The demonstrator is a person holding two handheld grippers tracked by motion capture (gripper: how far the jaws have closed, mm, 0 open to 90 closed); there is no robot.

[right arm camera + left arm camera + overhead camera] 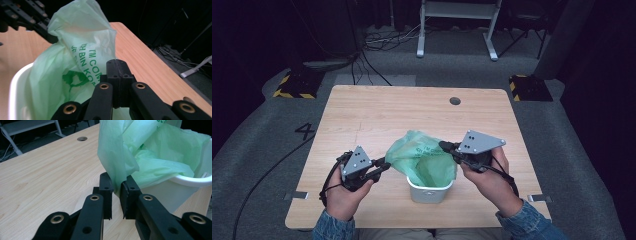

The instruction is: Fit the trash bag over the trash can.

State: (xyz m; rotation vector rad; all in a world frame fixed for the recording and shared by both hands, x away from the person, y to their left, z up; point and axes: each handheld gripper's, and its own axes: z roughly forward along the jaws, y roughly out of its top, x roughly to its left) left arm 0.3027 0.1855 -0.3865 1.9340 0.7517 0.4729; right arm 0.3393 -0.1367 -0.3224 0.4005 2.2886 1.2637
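A thin green bin bag (422, 155) with green print sits in a small white bin (429, 192) near the table's front edge. Its top billows above the bin's rim (195, 181). My left gripper (384, 164) is at the bag's left edge. In the left gripper view a fold of the bag (155, 152) hangs between the jaws (117, 186), which stand slightly apart with a narrow gap. My right gripper (444, 146) is at the bag's right upper edge. In the right gripper view its jaws (116, 65) are pressed together on the film of the bag (75, 50).
The bin stands on a light wooden table (362, 115) with a round cable hole (455, 101) at the back right. Bare wood lies to the left and behind. A white table frame (457, 20) and cables are on the floor beyond.
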